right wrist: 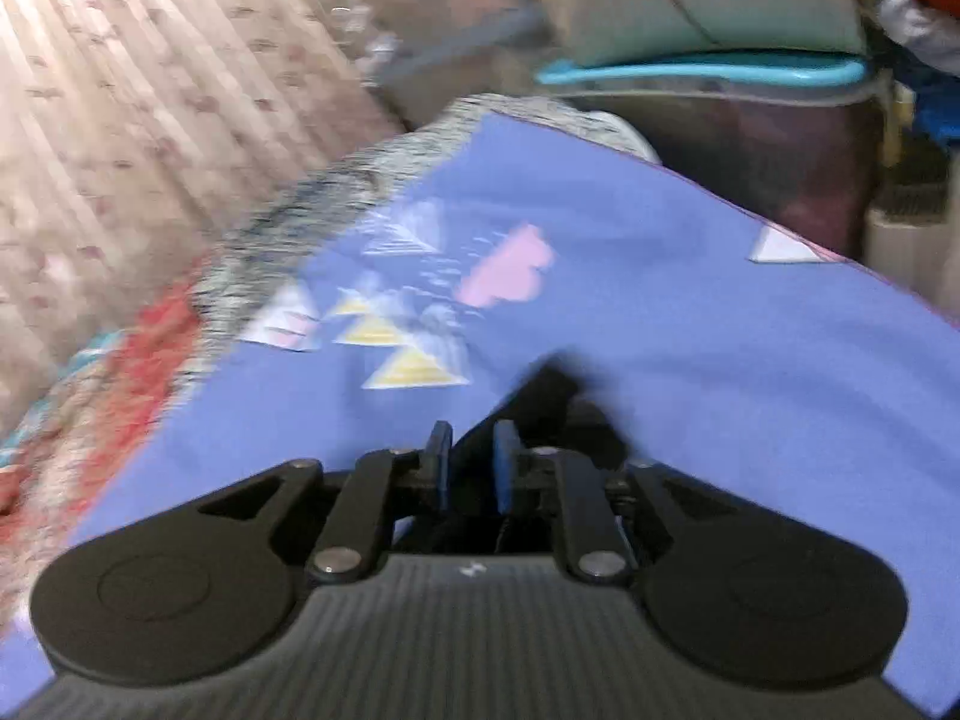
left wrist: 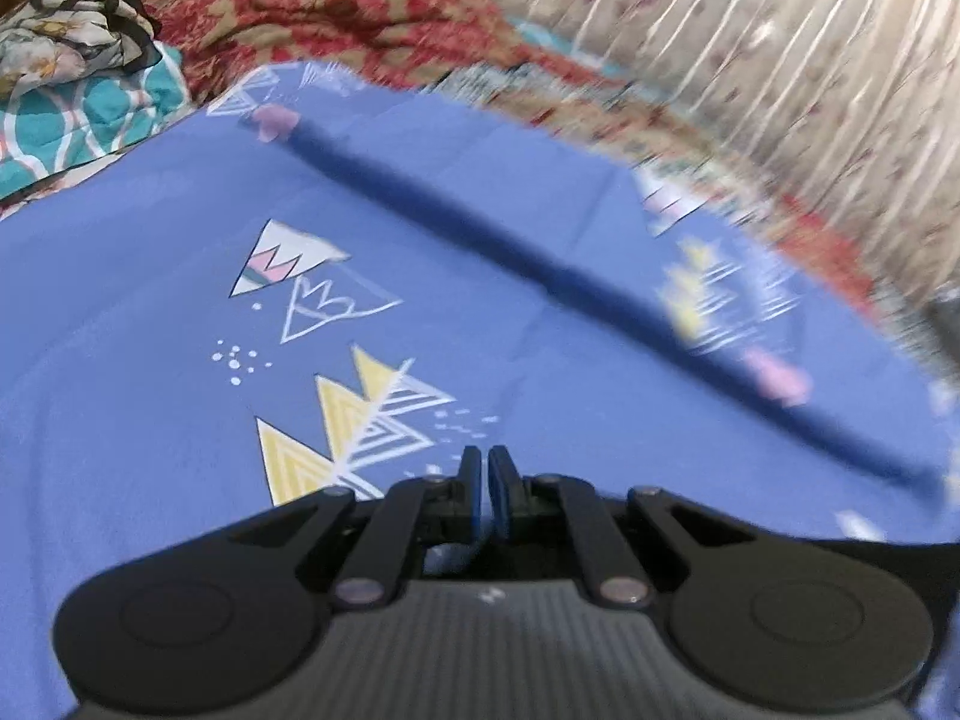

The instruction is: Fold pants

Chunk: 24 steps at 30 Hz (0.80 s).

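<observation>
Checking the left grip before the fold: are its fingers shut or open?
Shut. The left gripper shows only a thin slit between its fingers, above the blue pants.

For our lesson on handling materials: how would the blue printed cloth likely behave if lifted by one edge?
The blue cloth would probably droop, since it lies flat with soft creases. It looks thin, so likely light. It may slide, as it is draped over the red patterned spread.

Motion blur smears the curtain (left wrist: 750, 48) and red blanket (right wrist: 144, 348) beyond reading
</observation>
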Each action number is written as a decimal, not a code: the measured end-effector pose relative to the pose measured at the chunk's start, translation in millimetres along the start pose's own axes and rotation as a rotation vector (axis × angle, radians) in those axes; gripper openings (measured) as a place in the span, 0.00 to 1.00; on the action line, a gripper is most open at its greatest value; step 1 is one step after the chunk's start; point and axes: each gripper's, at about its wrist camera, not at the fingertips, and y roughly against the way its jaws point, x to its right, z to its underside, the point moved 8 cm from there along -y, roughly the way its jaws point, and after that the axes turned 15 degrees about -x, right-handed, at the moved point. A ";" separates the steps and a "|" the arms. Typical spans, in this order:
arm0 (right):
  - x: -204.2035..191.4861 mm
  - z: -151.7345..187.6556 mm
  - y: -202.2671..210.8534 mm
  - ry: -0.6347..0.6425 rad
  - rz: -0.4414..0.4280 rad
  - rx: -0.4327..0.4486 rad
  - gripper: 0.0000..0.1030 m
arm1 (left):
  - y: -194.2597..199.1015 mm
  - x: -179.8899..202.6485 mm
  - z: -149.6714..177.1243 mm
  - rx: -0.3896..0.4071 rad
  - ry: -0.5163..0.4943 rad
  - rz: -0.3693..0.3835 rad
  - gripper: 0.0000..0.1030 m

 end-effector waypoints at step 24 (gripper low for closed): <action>253.4 144.3 163.2 0.220 0.195 -0.177 0.71 | 100.5 -53.0 154.6 -0.238 -0.112 0.128 0.72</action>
